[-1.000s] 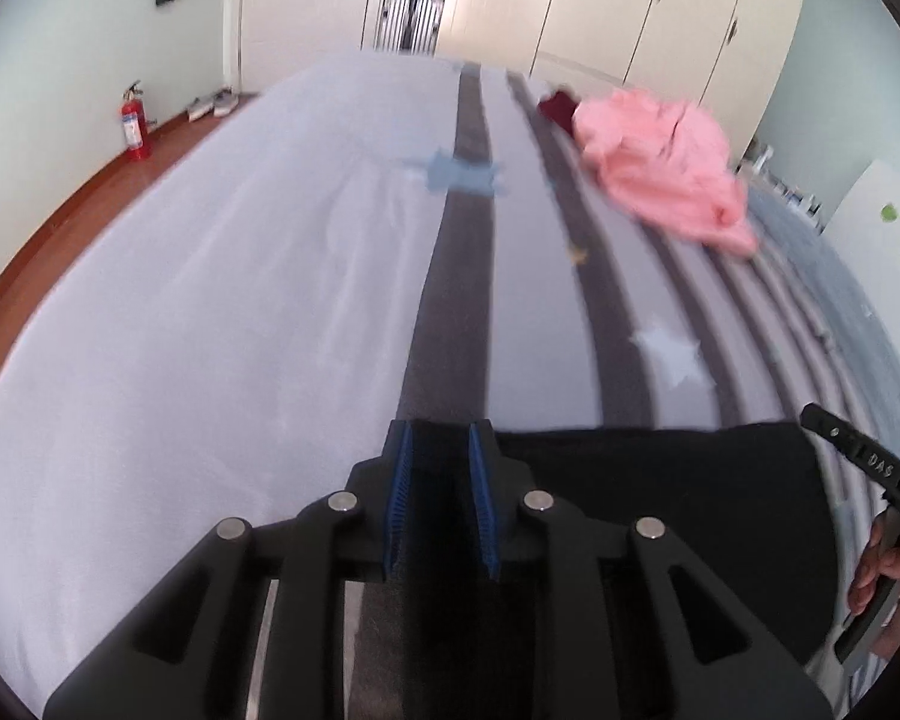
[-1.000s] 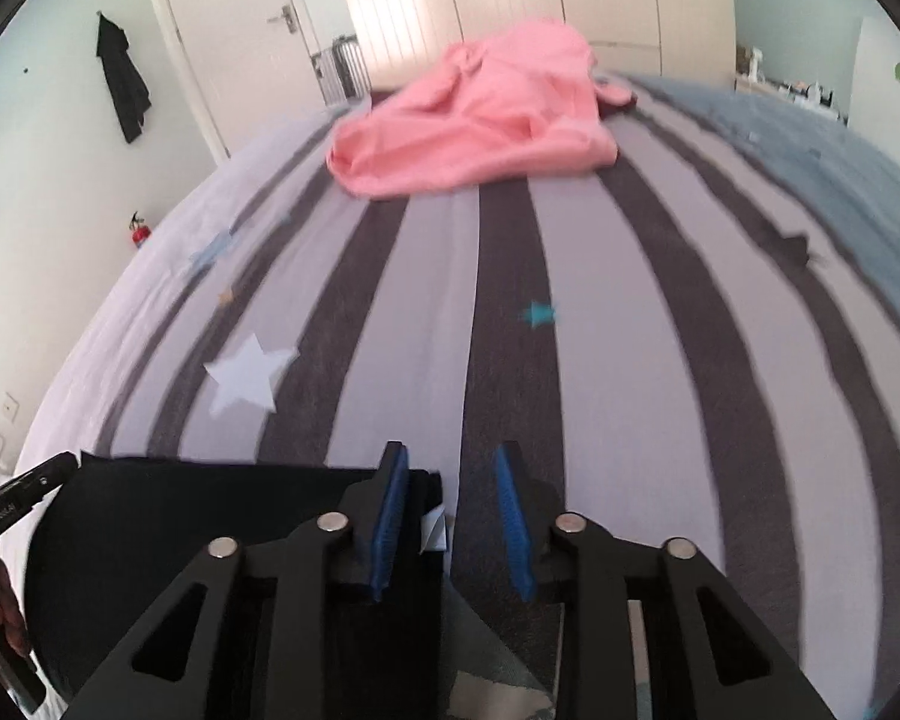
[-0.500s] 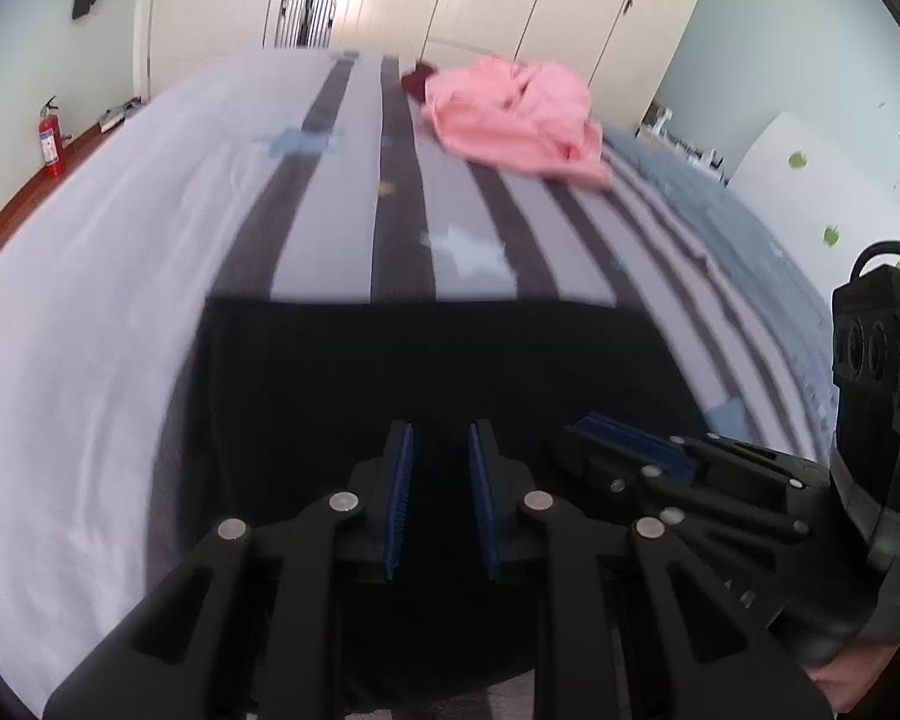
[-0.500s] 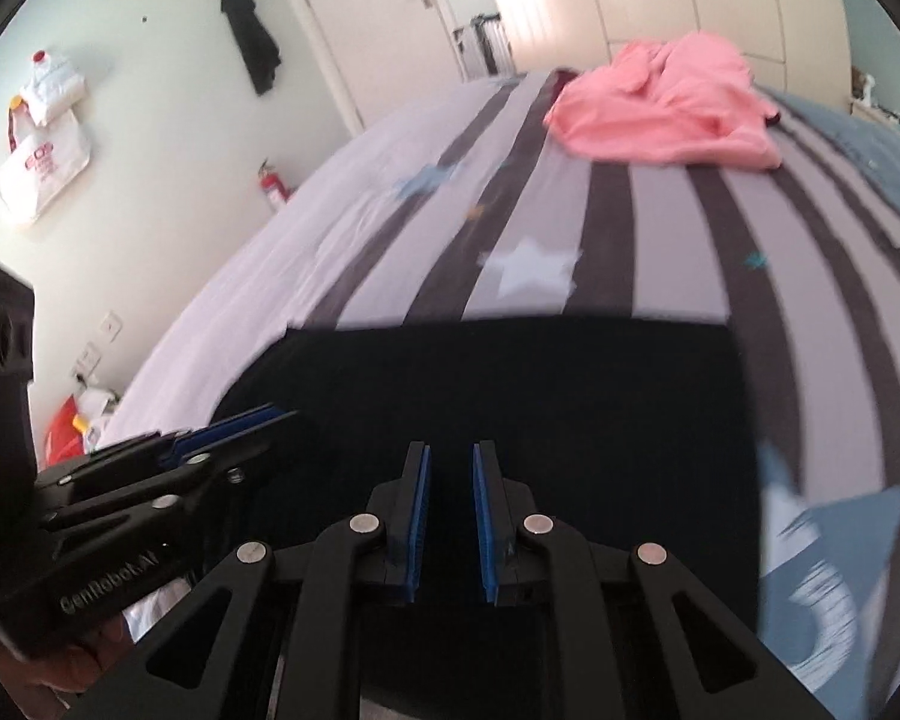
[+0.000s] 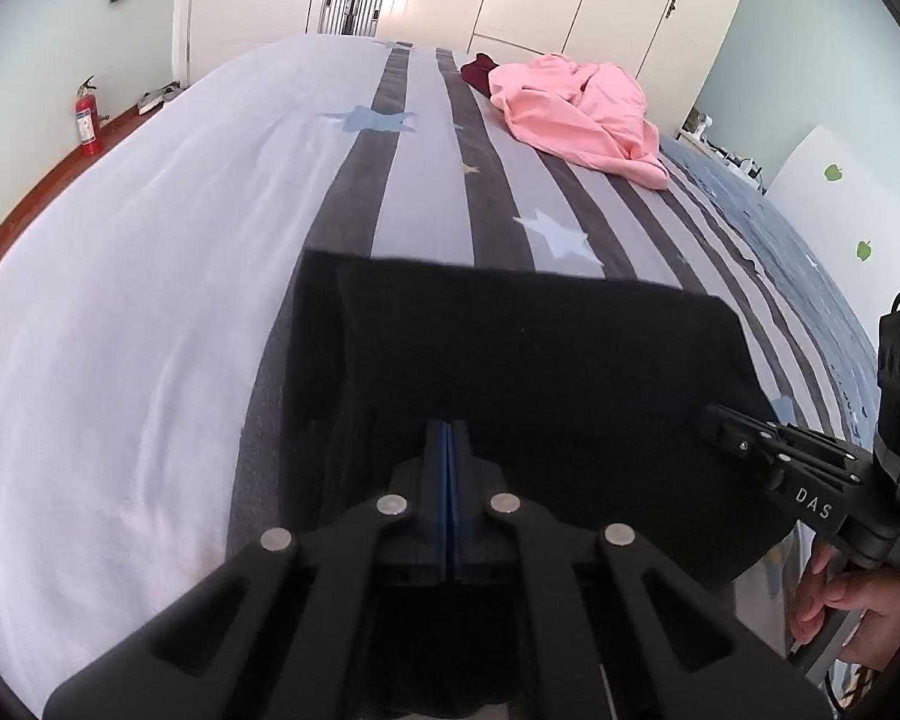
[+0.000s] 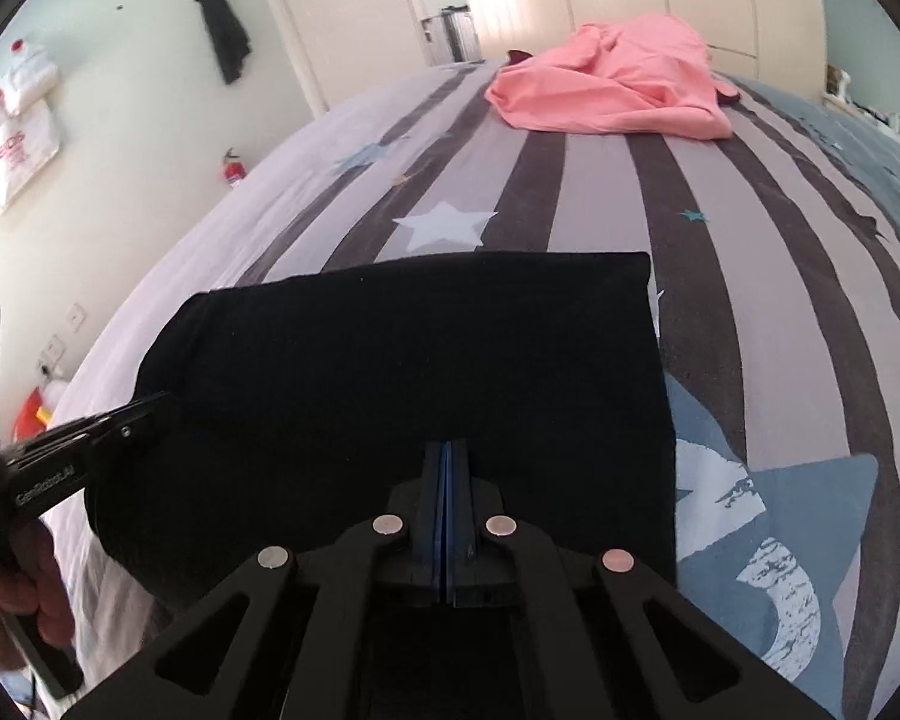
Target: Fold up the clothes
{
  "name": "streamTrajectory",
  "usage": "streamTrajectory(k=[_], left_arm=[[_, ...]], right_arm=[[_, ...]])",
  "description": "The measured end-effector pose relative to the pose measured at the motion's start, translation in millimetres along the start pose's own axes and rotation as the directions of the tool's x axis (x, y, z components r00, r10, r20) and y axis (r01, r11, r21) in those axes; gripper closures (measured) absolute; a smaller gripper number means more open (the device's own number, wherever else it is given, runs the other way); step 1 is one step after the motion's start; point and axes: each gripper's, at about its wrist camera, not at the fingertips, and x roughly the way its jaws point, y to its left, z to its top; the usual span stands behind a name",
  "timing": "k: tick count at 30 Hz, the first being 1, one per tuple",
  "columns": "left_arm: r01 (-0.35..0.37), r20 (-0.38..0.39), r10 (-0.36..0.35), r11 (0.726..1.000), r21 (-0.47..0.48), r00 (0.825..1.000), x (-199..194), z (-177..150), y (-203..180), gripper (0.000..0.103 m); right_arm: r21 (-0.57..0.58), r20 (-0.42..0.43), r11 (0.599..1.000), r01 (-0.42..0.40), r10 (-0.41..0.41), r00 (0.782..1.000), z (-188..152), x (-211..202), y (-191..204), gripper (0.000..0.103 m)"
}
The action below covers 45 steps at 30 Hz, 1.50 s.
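A black garment (image 5: 528, 372) lies flat on the striped bed, folded into a rectangle; it also shows in the right wrist view (image 6: 414, 348). My left gripper (image 5: 449, 438) is shut on the garment's near edge, toward its left side. My right gripper (image 6: 446, 459) is shut on the near edge toward its right side. Each gripper shows in the other's view: the right one (image 5: 744, 426) at the garment's right corner, the left one (image 6: 120, 420) at its left corner.
A crumpled pink garment (image 5: 576, 108) and a dark red item (image 5: 479, 71) lie at the far end of the bed (image 5: 150, 276). A red fire extinguisher (image 5: 87, 119) stands on the floor at the left. Wardrobes line the far wall.
Both grippers went from open to shut on the near edge of the black garment. The garment now lies spread further ahead of them on the bed.
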Motion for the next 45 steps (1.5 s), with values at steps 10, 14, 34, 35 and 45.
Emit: streamTrajectory(k=[10, 14, 34, 35, 45], left_arm=[[-0.052, 0.044, 0.053, 0.998, -0.03, 0.998, -3.3, 8.6, 10.5, 0.101], [-0.073, 0.041, 0.077, 0.993, -0.094, 0.996, -5.0, 10.6, 27.9, 0.101], [-0.077, 0.008, 0.077, 0.993, 0.085, 0.997, 36.2, 46.6, 16.3, 0.1], [-0.077, 0.007, 0.076, 0.993, 0.094, 0.997, 39.5, 42.9, 18.4, 0.099], [-0.138, 0.002, 0.138, 0.99, 0.015, 0.99, 21.9, 49.7, 51.0, 0.098]], right_arm=[[0.025, 0.0, 0.996, 0.085, -0.085, 0.996, 9.5, 1.1, -22.9, 0.103], [0.052, 0.013, 0.994, 0.097, -0.098, 0.995, 20.5, -2.8, -27.1, 0.103], [0.021, 0.033, 0.992, 0.123, -0.123, 0.992, 81.8, 33.1, -28.6, 0.098], [0.035, 0.014, 0.992, 0.123, -0.124, 0.992, 80.6, 41.1, -33.6, 0.101], [0.117, -0.004, 0.973, 0.198, -0.199, 0.98, 74.5, 36.8, -84.7, 0.101]])
